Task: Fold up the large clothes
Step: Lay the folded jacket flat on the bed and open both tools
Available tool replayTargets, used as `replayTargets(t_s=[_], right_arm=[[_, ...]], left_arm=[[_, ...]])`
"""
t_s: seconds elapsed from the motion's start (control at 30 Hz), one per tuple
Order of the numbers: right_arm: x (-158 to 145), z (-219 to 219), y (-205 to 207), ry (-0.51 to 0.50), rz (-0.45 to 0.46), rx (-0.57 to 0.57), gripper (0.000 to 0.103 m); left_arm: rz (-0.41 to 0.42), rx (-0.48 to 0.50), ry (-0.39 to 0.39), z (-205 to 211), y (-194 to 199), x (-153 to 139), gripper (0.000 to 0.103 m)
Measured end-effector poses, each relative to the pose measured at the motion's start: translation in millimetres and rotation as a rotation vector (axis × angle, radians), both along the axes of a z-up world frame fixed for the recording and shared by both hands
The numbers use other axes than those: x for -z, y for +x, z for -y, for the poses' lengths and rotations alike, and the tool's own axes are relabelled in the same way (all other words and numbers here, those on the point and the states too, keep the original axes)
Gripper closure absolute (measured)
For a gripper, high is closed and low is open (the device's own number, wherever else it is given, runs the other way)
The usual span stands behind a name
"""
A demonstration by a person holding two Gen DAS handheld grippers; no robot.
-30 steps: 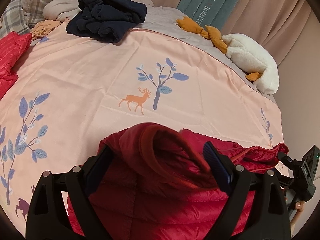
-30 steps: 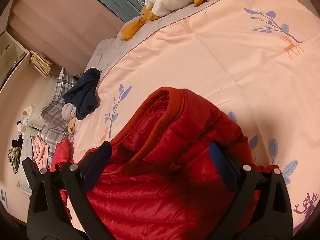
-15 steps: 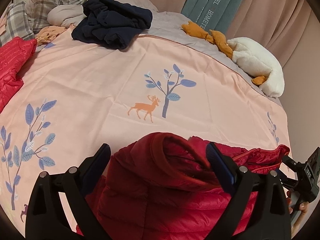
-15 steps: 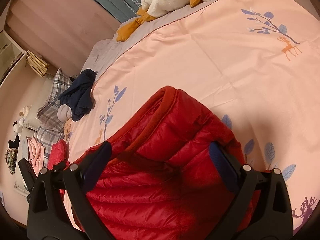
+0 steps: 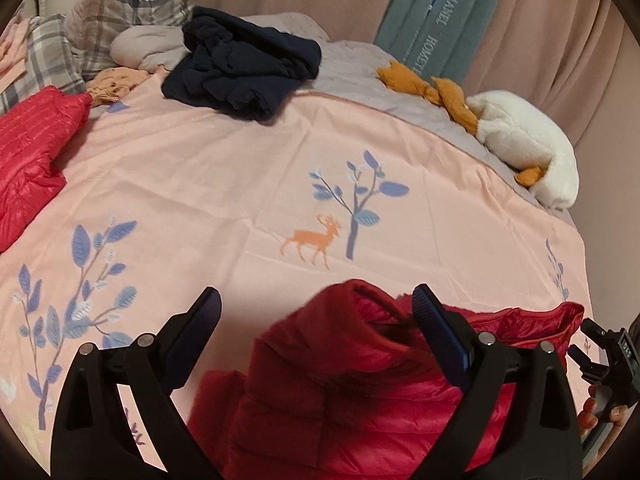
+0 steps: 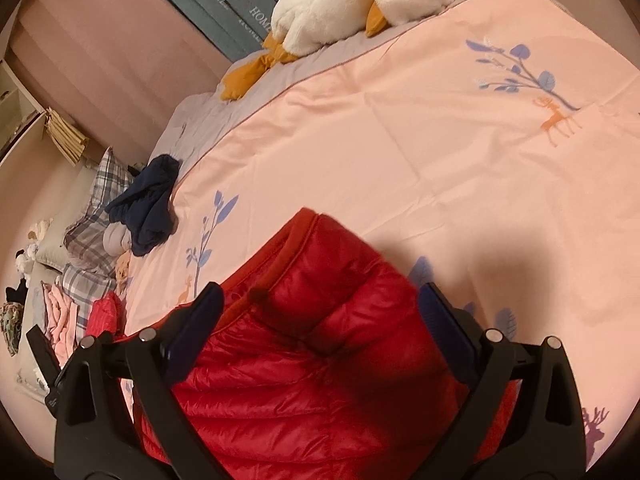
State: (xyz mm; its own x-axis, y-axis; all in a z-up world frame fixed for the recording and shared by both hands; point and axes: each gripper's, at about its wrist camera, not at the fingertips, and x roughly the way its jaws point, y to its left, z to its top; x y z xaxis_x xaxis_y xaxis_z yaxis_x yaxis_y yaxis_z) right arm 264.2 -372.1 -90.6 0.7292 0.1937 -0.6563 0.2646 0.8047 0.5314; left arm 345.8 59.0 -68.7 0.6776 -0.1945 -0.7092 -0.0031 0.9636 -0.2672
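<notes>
A red puffer jacket (image 5: 352, 376) lies bunched on the pink bedspread (image 5: 224, 184) at the near edge. My left gripper (image 5: 316, 312) is open above its collar, the right finger over the fabric, nothing gripped. My right gripper (image 6: 320, 312) is open over the same jacket (image 6: 312, 328), the quilted body spread between the fingers, nothing pinched. The right gripper's body shows at the far right of the left wrist view (image 5: 612, 356).
A dark navy garment (image 5: 240, 68) lies at the bed's far side by plaid pillows (image 5: 132, 12). Another red jacket (image 5: 32, 152) lies at the left. A white and orange plush toy (image 5: 516, 140) lies far right. Curtains (image 5: 540, 20) hang behind the bed.
Both grippers have pulled back and risen from the jacket. In the left view the jacket has dropped lower and to the right, leaving bare bedspread under the left finger.
</notes>
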Motion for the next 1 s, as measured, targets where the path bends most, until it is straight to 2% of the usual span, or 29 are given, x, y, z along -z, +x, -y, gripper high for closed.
replayTargets(t_s=[0.17,0.33,0.47,0.63,0.8,0.9,1.0], right_arm=[[-3.0,-3.2,-6.9,-0.052,0.016,0.016,0.004],[-10.2,-25.6,-15.7,-0.143,0.045,-0.041,0.004],[-13.5,-49.5,-21.8,-0.215,0.059,-0.117,0.004],[3.2,-79.3,-22.9,-0.322,0.008,-0.216,0.004],[34.7,-80.4,-12.8,-0.304,-0.086,-0.220,0.004],[44.4,-78.2,-11.4,-0.288,-0.092,-0.220,0.002],[53.4,-78.0,-9.9,-0.288,-0.101,-0.218,0.002]], left_arm=[[0.008,-0.027,0.007,-15.6,-5.2,-0.4,0.006],[0.029,-0.001,0.002,-18.6,-18.3,-0.9,0.006],[0.045,0.062,0.004,-7.7,-32.1,-1.0,0.006],[0.045,0.164,0.031,16.6,-55.2,7.1,0.006],[0.029,0.261,0.076,41.8,-74.7,31.5,0.006],[0.006,0.275,0.120,49.6,-76.6,50.8,0.006],[0.011,0.278,0.128,49.6,-76.7,55.2,0.005]])
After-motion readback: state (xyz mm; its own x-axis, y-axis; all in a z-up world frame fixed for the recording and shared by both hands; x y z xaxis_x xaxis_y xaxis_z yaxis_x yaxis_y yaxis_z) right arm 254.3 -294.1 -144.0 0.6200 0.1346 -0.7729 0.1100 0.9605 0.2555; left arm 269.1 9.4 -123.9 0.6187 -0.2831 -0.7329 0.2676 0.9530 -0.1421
